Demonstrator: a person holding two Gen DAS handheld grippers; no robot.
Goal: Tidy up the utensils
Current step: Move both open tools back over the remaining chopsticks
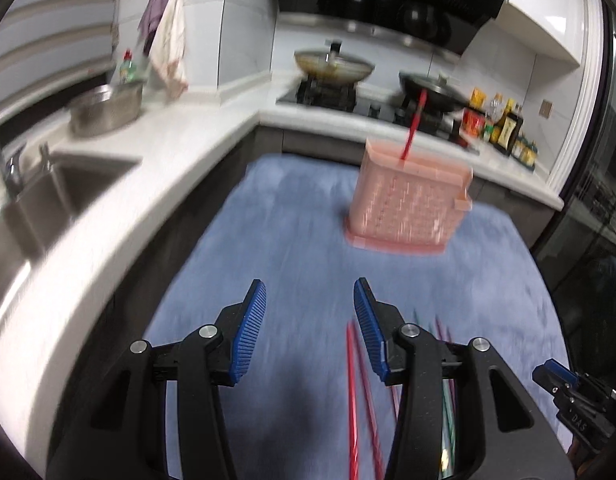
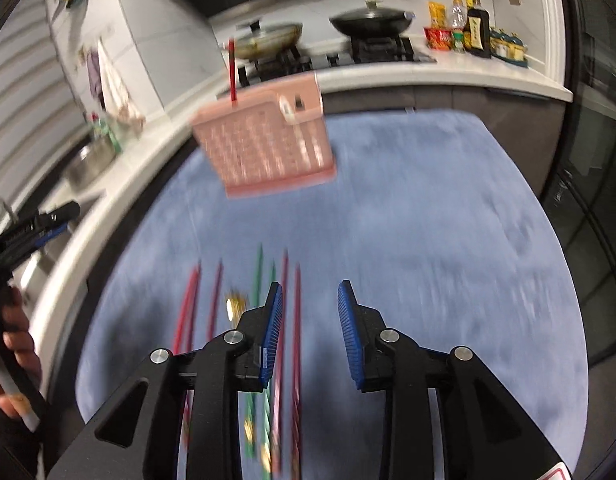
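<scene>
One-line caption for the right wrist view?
Open right gripper above chopsticks lying on blue mat; pink basket beyond holds one red chopstick.

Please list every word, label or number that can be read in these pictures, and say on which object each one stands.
"DAS": on the black body of the right gripper, seen in the left wrist view.
Labels on the bottles and packets beside the stove: too small and blurred to read.
Nothing else readable.

Right tool, black body: the letters "DAS" are printed there, small and turned sideways.
Dark bottle on the tabletop by the stove: it has a pale label, but the writing is too small to read.
Yellow and red packets beside the bottle: the print is blurred, not readable.
</scene>
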